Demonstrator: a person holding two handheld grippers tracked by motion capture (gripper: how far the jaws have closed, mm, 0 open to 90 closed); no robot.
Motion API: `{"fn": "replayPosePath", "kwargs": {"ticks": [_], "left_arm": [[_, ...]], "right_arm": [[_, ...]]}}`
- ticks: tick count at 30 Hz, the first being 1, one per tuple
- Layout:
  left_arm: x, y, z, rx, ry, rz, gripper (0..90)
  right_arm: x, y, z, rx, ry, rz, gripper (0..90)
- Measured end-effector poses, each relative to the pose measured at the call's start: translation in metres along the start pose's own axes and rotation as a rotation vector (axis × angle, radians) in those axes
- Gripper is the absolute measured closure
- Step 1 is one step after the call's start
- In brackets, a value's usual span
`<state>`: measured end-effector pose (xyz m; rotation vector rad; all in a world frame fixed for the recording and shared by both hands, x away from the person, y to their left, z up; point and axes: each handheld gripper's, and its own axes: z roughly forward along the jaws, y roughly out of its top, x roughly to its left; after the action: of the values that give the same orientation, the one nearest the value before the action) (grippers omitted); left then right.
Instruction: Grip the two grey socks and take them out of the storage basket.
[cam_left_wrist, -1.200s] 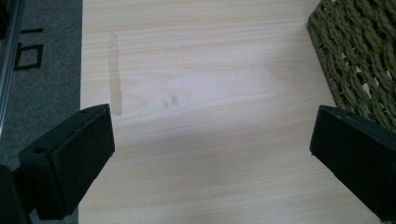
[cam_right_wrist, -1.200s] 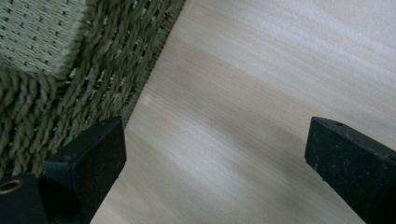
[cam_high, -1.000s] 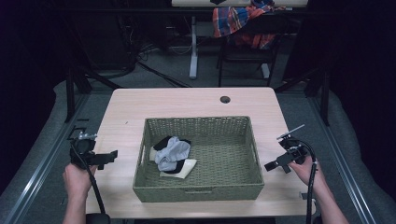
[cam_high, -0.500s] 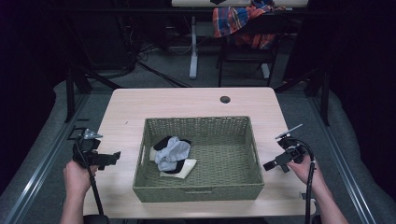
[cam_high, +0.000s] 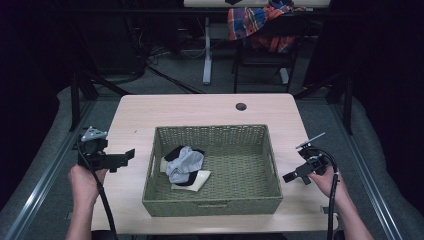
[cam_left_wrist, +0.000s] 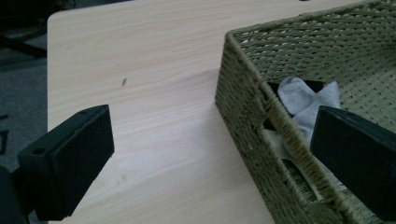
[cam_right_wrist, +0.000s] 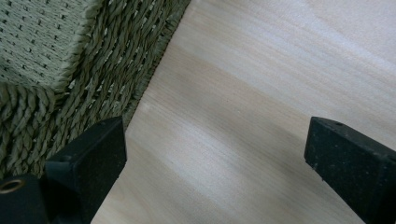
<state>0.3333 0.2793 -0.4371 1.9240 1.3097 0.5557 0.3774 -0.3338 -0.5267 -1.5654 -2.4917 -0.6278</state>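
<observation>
A green woven basket (cam_high: 260, 195) stands in the middle of the pale wooden table (cam_high: 200, 107). Inside it, at its left, lies a small heap of clothes: a grey sock (cam_high: 184, 164) (cam_left_wrist: 303, 100) over black and cream pieces. My left gripper (cam_high: 125, 157) (cam_left_wrist: 212, 154) hovers over the table left of the basket, jaws wide open and empty, pointing at the basket's left wall (cam_left_wrist: 252, 116). On the other side, my right gripper (cam_high: 291, 176) (cam_right_wrist: 215, 163) is open and empty above bare wood beside the basket's right wall (cam_right_wrist: 60, 70).
A dark round cable hole (cam_high: 241, 106) marks the table's far edge. Beyond the table stand a chair with a plaid cloth (cam_high: 255, 22) over it and a white desk leg (cam_high: 207, 50). Black frame rails (cam_high: 45, 170) run along both sides of the table.
Both grippers have shifted only slightly; the left one has drifted a little toward the basket. The basket and the clothes lie as before.
</observation>
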Motion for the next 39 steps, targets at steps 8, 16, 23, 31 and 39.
{"fn": "replayPosePath", "kwargs": {"ticks": [8,16,23,31,39], "left_arm": [[-0.025,0.02,-0.003,0.005,-0.009,0.06,0.2],[-0.046,0.041,-0.005,0.01,0.023,0.134,0.1],[-0.064,0.058,0.01,0.061,-0.021,0.148,0.1],[-0.095,0.076,0.044,0.178,-0.085,0.211,0.0],[-0.114,0.078,0.075,0.308,-0.127,0.257,0.5]], "right_arm": [[-0.001,0.001,-0.002,0.021,-0.003,-0.014,5.5],[0.001,0.0,0.001,-0.006,-0.002,0.012,5.5],[-0.001,0.001,0.0,0.026,0.0,-0.01,5.5],[-0.001,0.002,0.001,0.031,0.0,-0.005,5.6],[0.0,0.002,0.002,0.038,0.001,-0.012,5.6]]}}
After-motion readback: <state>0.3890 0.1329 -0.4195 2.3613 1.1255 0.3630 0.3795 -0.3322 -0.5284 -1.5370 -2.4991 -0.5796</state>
